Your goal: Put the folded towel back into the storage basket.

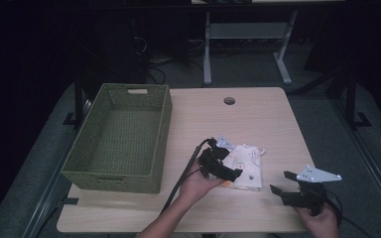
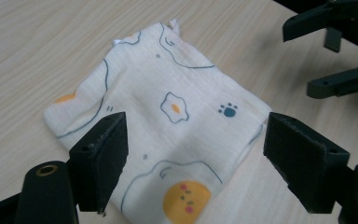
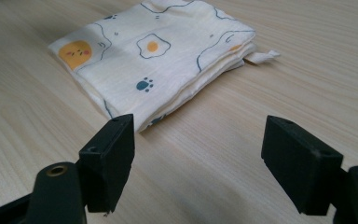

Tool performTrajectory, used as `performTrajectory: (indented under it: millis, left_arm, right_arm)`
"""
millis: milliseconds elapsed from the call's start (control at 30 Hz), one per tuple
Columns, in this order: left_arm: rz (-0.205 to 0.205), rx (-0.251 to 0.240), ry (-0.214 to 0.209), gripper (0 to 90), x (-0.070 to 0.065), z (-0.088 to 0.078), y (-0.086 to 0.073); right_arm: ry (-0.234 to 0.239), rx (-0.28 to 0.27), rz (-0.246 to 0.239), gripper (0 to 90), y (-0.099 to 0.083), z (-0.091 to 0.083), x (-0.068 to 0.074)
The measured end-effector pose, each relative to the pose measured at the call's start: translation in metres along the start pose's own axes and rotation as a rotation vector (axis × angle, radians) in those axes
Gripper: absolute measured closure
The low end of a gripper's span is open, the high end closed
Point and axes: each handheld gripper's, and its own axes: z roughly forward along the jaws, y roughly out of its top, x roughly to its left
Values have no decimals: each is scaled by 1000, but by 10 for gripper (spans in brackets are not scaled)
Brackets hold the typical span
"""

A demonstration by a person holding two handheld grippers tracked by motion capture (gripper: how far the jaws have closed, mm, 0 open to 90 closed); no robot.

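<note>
A folded cream cloth (image 1: 246,166) printed with fried eggs and paw marks lies flat on the wooden table (image 1: 258,119). My left gripper (image 1: 230,173) hovers at the cloth's near-left edge, open, jaws straddling the cloth (image 2: 168,121) without touching it. My right gripper (image 1: 283,182) is open to the right of the cloth, jaws pointing left at its folded edge (image 3: 168,51), a short gap away. The left gripper view also catches the right gripper's jaws (image 2: 335,51) at the upper right. Nothing is held by either gripper.
A green woven basket (image 1: 121,136), with nothing in it, stands on the table's left side. A round cable hole (image 1: 229,101) is near the far edge. Table legs and cables lie on the dark floor beyond.
</note>
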Motion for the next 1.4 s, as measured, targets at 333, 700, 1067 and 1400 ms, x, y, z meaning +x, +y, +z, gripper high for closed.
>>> performTrajectory:
  millis: [333, 700, 1067, 1400]
  left_arm:
    - [20, 109, 12, 233, 3, 29, 19]
    - [12, 199, 36, 243, 7, 51, 31]
    - [23, 311, 83, 279, 5, 72, 37]
    - [42, 378, 142, 292, 3, 84, 36]
  right_arm:
    - [5, -9, 8, 254, 0, -1, -1]
    - [5, -18, 13, 254, 0, -3, -2]
    - [0, -28, 25, 254, 0, -5, -2]
    - [-14, -38, 35, 254, 0, -7, -5]
